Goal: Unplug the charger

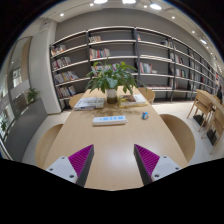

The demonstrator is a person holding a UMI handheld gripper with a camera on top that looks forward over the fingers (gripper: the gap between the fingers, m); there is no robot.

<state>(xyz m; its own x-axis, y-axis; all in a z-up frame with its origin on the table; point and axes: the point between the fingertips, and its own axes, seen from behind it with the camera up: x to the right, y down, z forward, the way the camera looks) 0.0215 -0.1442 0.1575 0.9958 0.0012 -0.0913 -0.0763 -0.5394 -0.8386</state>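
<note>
A white power strip (110,120) lies across the far part of a long wooden table (110,145), well beyond my fingers. A small dark charger (144,116) sits on the table just to the right of the strip. My gripper (113,160) is open and empty, with its two purple pads (81,158) spread wide over bare tabletop near the table's near end. Nothing stands between the fingers.
A potted green plant (112,78) stands at the table's far end, with papers (90,101) beside it. Chairs (180,130) flank the table on both sides. Bookshelves (120,55) line the back wall. More tables and chairs (205,105) stand at the right.
</note>
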